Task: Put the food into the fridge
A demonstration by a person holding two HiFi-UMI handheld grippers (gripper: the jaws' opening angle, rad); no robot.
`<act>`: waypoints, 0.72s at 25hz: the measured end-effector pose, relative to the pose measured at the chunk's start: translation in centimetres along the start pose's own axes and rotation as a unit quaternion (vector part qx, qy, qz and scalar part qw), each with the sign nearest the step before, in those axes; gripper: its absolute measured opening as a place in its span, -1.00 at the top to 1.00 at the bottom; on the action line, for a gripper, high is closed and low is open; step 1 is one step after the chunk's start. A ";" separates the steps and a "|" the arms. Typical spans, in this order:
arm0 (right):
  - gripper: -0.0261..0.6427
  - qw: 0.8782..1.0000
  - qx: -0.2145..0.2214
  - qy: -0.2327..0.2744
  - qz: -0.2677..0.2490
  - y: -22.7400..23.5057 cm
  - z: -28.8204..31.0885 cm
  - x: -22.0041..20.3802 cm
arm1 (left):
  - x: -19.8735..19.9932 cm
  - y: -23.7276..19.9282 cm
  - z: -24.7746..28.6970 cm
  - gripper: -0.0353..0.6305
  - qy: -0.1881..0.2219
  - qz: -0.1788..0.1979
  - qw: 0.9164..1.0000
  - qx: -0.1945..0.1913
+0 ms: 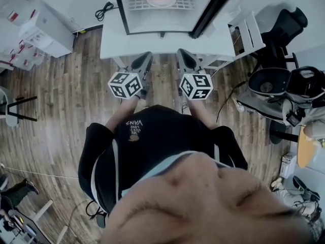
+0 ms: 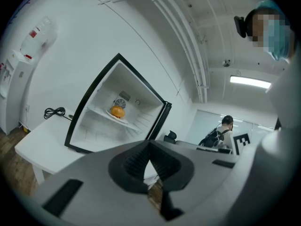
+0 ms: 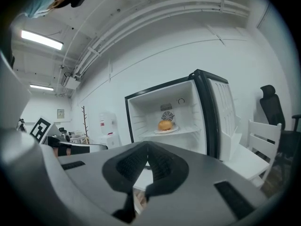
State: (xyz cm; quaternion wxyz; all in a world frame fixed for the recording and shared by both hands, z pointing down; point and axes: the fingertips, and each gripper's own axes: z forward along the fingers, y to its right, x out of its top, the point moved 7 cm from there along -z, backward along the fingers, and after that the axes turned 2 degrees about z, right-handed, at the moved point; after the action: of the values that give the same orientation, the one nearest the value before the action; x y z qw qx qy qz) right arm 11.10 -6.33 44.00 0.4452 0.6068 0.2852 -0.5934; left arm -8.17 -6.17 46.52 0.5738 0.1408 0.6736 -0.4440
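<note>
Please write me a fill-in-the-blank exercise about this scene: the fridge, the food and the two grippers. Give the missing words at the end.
1. The fridge stands with its door ___.
2. Inside it, the orange food lies on a white ___.
3. The jaws of the left gripper and the right gripper are ___, with nothing between them.
4. The fridge stands on a white ___.

Missing words: open; plate; shut; table.

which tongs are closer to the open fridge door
Right. The right tongs are just below and left of the door, which swings out on the right side of the fridge. The left tongs are further left, before the fridge's left half.
</note>
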 end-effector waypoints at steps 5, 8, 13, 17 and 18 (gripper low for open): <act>0.89 1.000 0.009 -0.001 -0.005 -0.1 -0.6 -0.1 | 0.0 0.8 -0.4 0.84 0.005 0.008 1.000 0.004; 0.89 1.000 0.010 -0.002 -0.007 0.1 -1.0 -0.1 | -0.1 1.3 -0.4 0.84 0.007 0.008 1.000 0.006; 0.89 1.000 0.014 -0.008 -0.006 0.3 -1.5 -0.2 | -0.4 1.9 -0.8 0.84 0.009 0.009 1.000 0.014; 0.89 1.000 0.017 -0.010 -0.008 0.4 -1.9 -0.3 | -0.7 2.2 -1.1 0.84 0.011 0.009 1.000 0.021; 0.89 1.000 0.018 -0.010 -0.008 0.4 -2.0 -0.4 | -0.8 2.3 -1.2 0.84 0.012 0.009 1.000 0.022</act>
State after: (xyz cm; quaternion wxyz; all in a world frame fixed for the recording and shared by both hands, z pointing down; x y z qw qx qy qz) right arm 12.33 -4.73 44.28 0.4322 0.6062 0.2747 -0.6084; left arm -7.09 -3.74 46.18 0.5665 0.1644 0.6689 -0.4524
